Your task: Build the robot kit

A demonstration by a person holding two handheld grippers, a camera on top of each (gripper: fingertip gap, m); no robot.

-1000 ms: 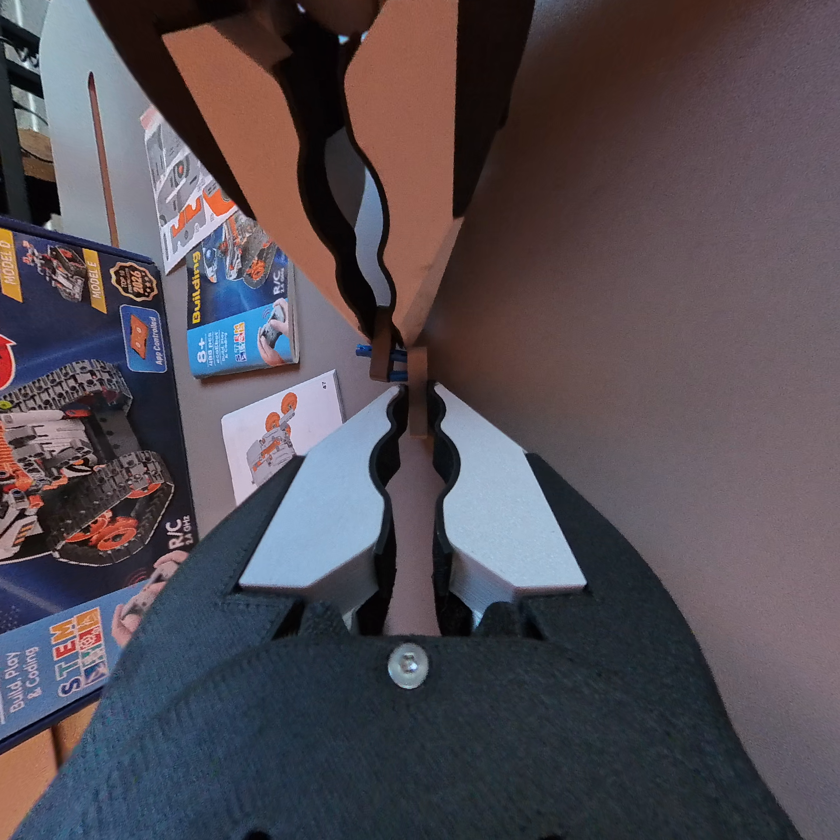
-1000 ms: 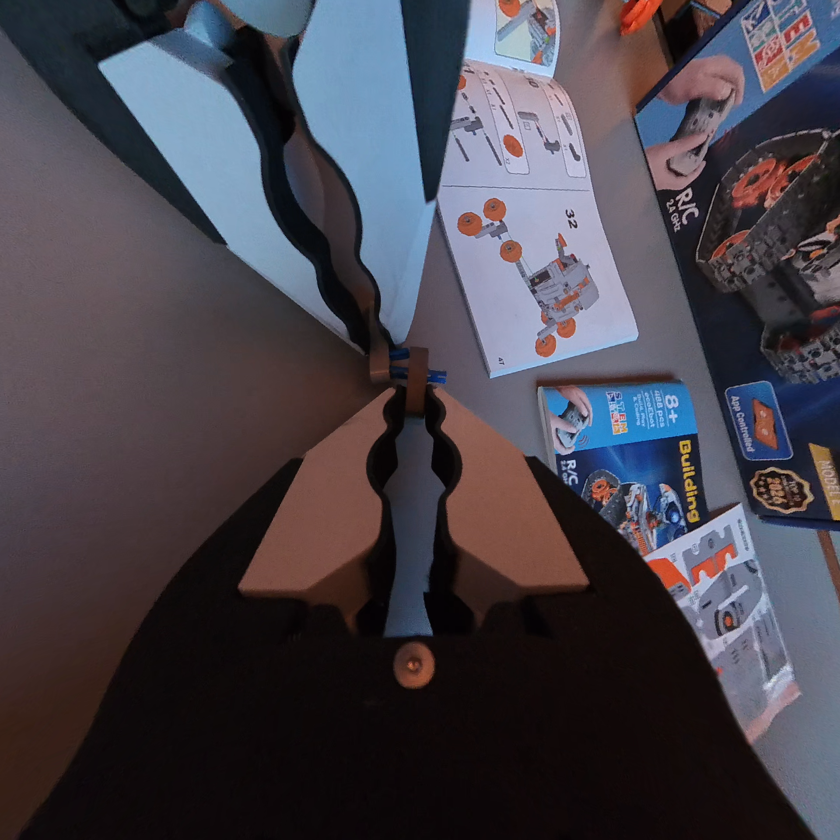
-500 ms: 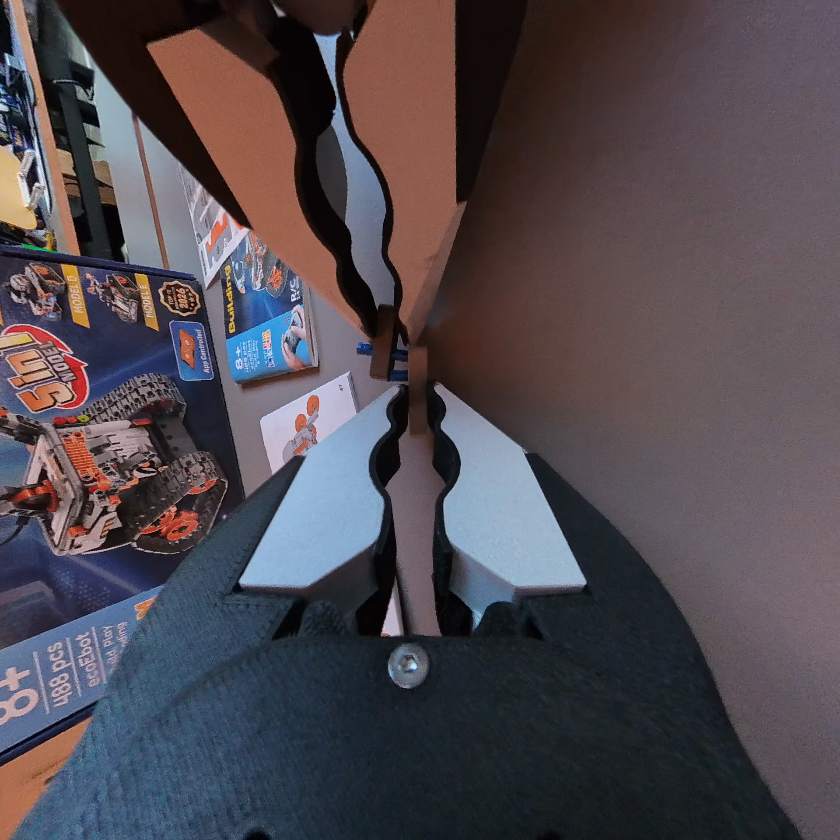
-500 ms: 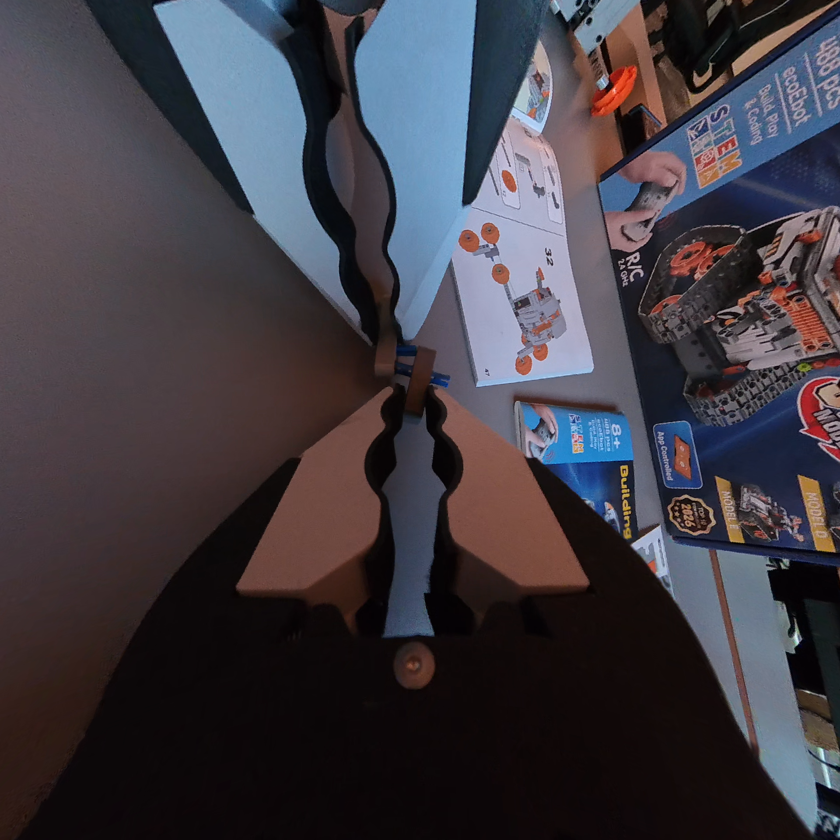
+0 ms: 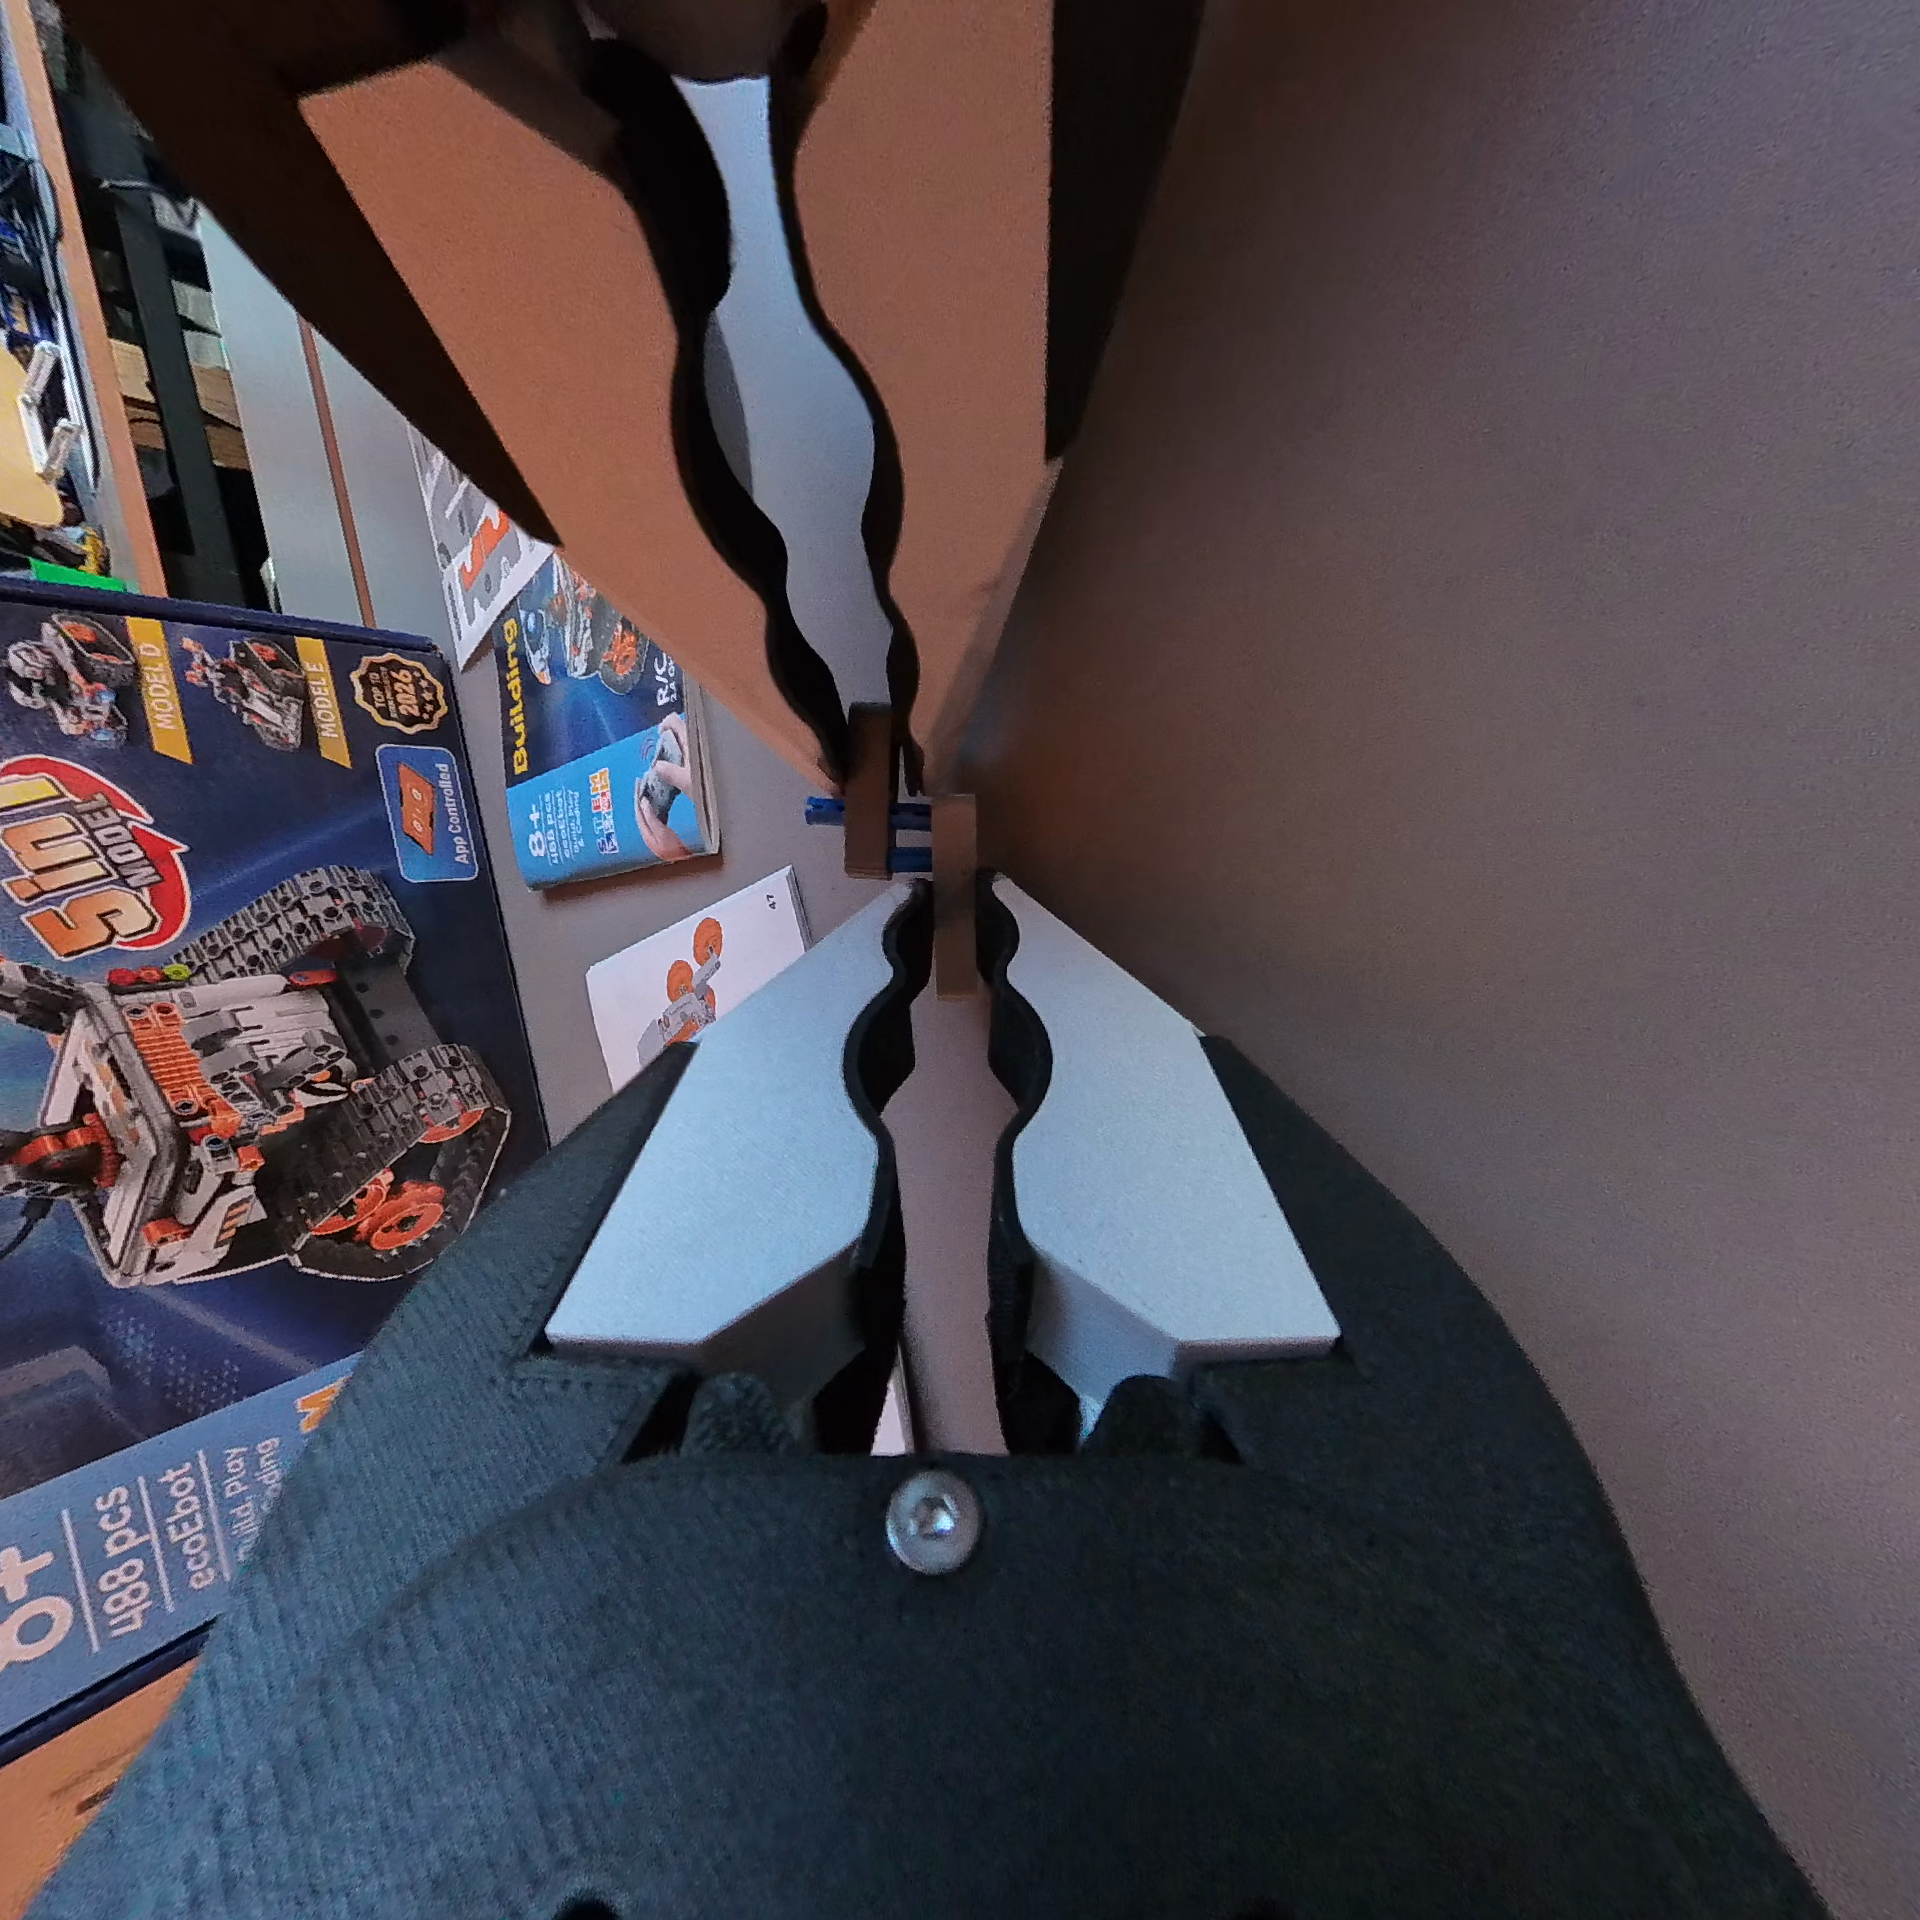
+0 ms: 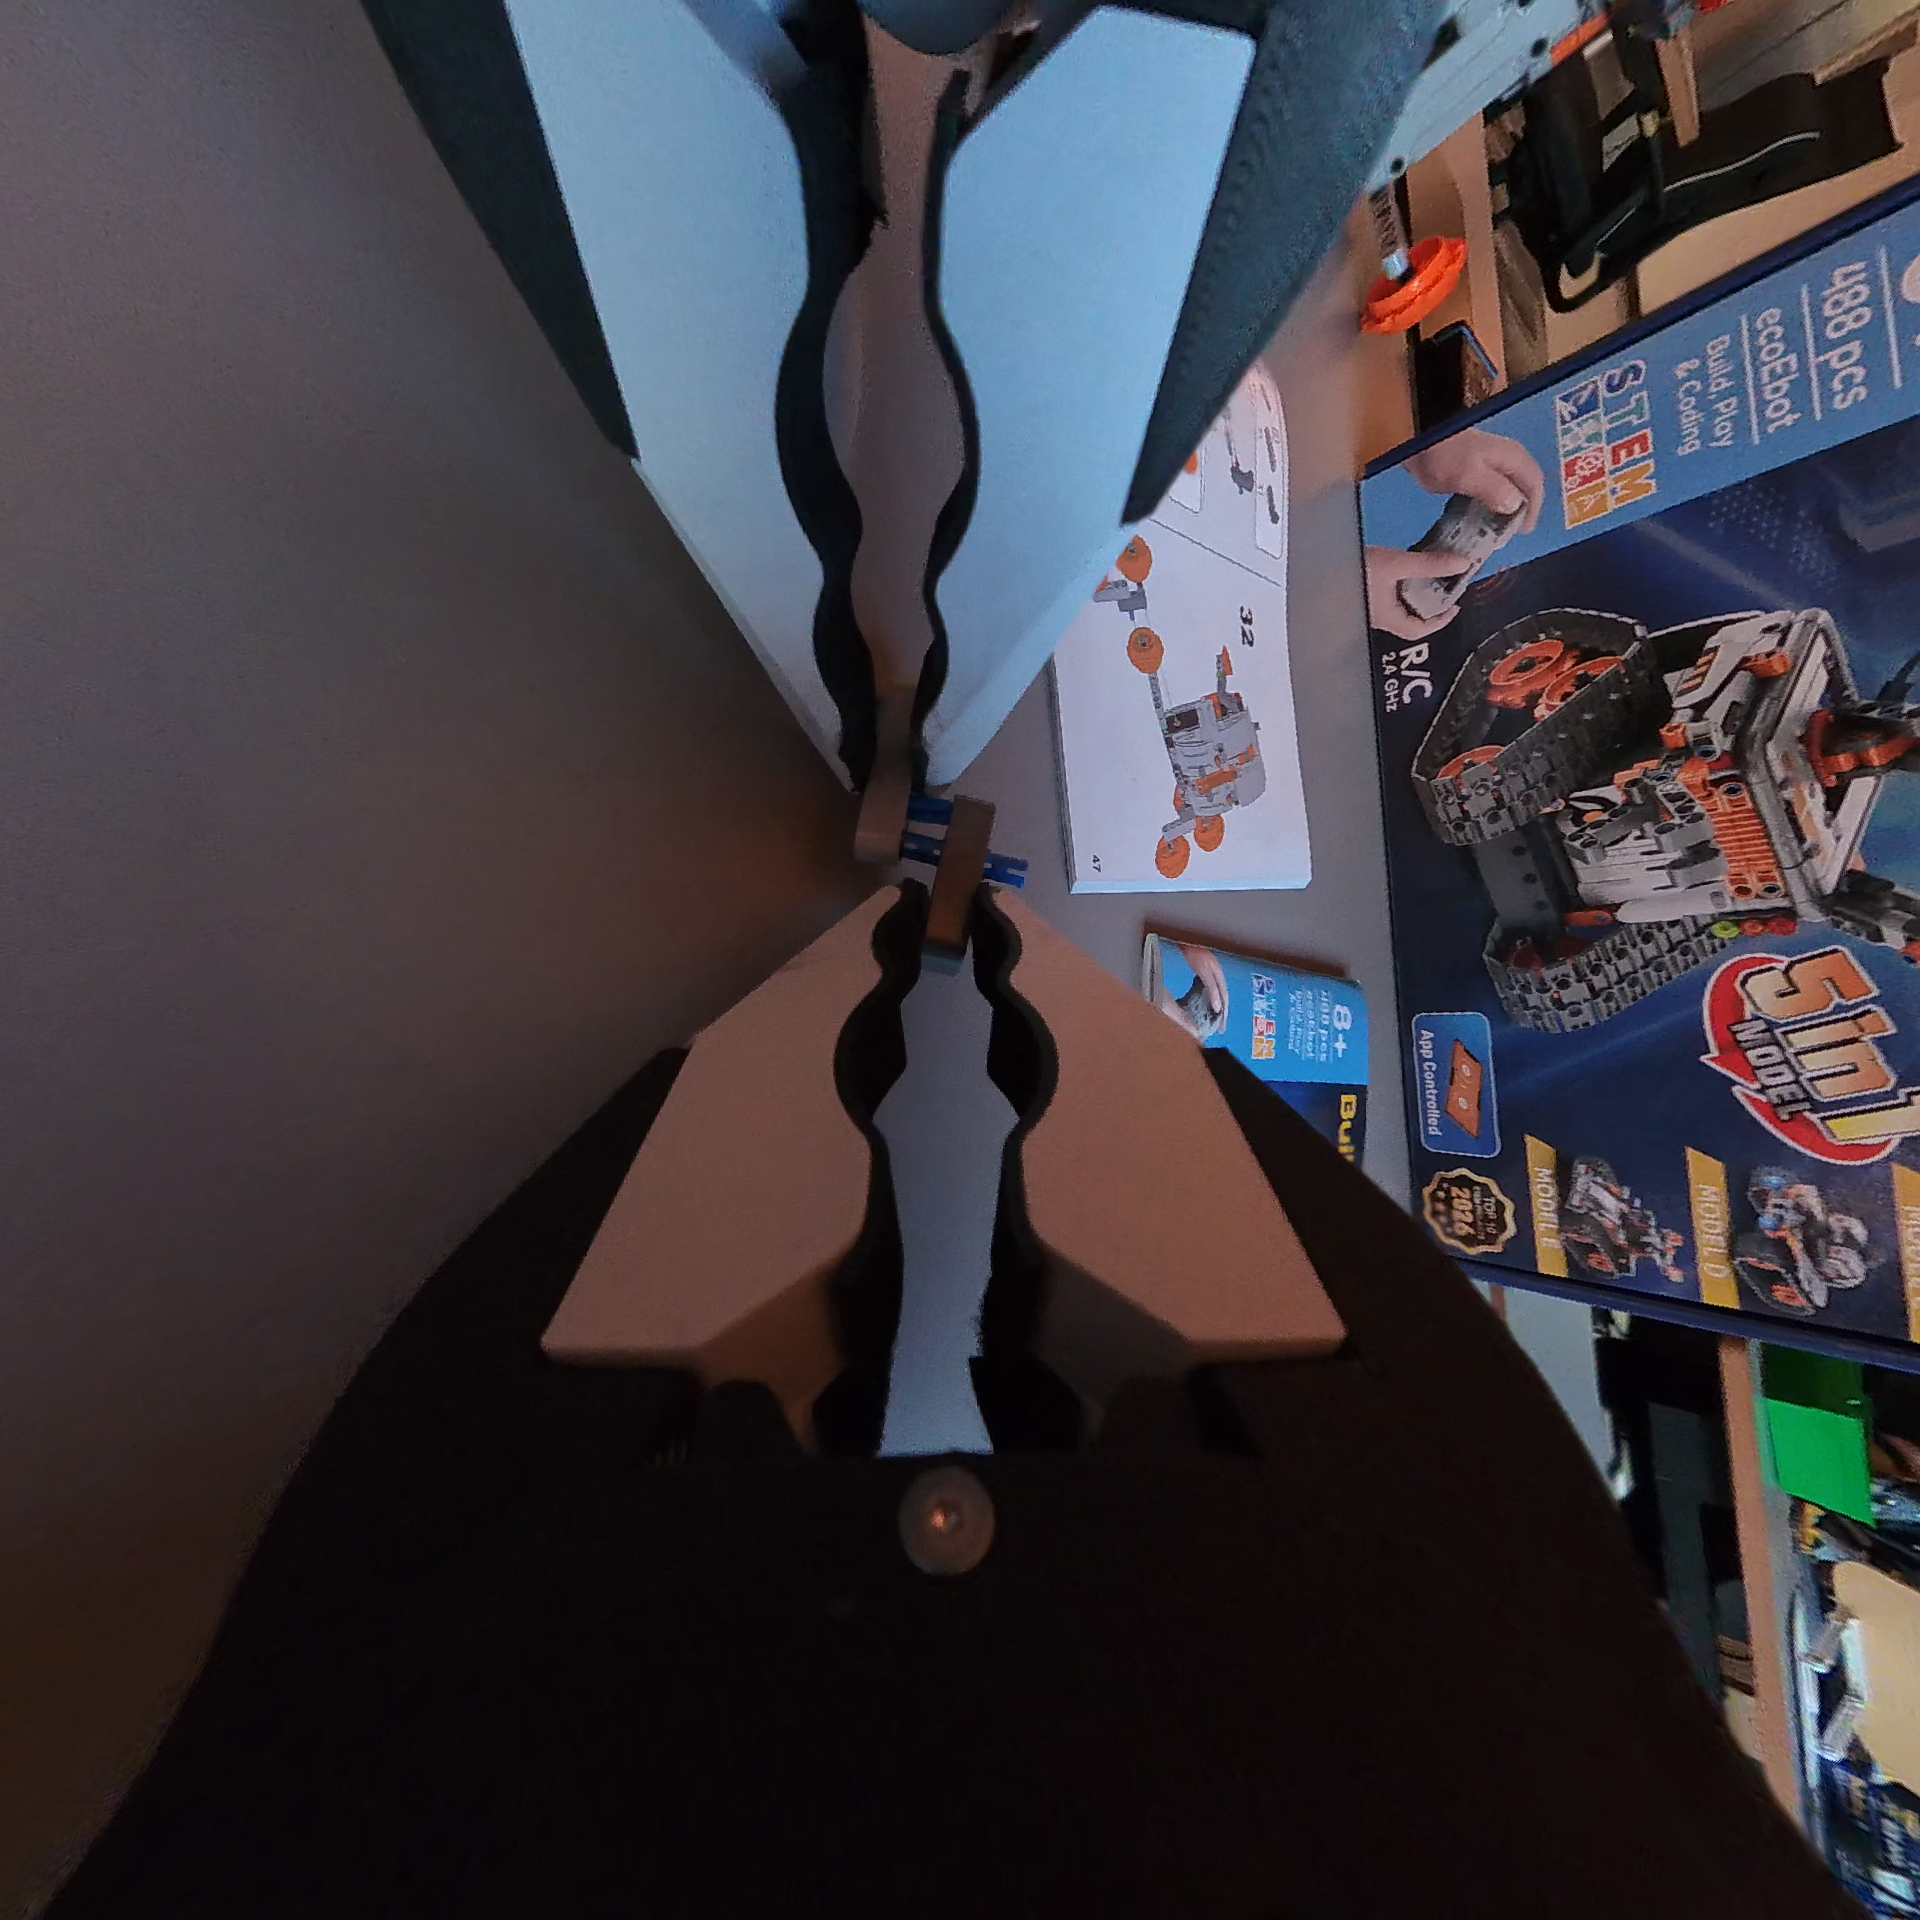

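My left gripper [image 5: 951, 894], with pale grey fingers, is shut on a small flat grey-brown beam [image 5: 954, 904] held edge-on. My right gripper [image 6: 948, 899], with tan fingers, is shut on a second such beam [image 6: 951, 883]. The two grippers meet tip to tip above the grey table. Short blue pins [image 5: 902, 821] bridge the narrow gap between the two beams, and they also show in the right wrist view [image 6: 930, 836]. In the left wrist view the right gripper [image 5: 883, 748] reaches in from the top with its beam [image 5: 868, 790]. In the right wrist view the left gripper [image 6: 899, 769] does the same.
A large dark blue toy-kit box [image 5: 239, 987] lies on the table [image 5: 1507, 831], also in the right wrist view [image 6: 1662, 831]. Beside it lie an open instruction booklet [image 6: 1174, 748] and a small blue booklet [image 5: 613, 748]. An orange ring [image 6: 1413, 281] sits farther off. Left and right tips are no more than a few centimetres apart.
Both grippers have turned together, so the box and booklets have swung further into view. The two beams keep the same spacing on the blue pins, and both grips are unchanged.
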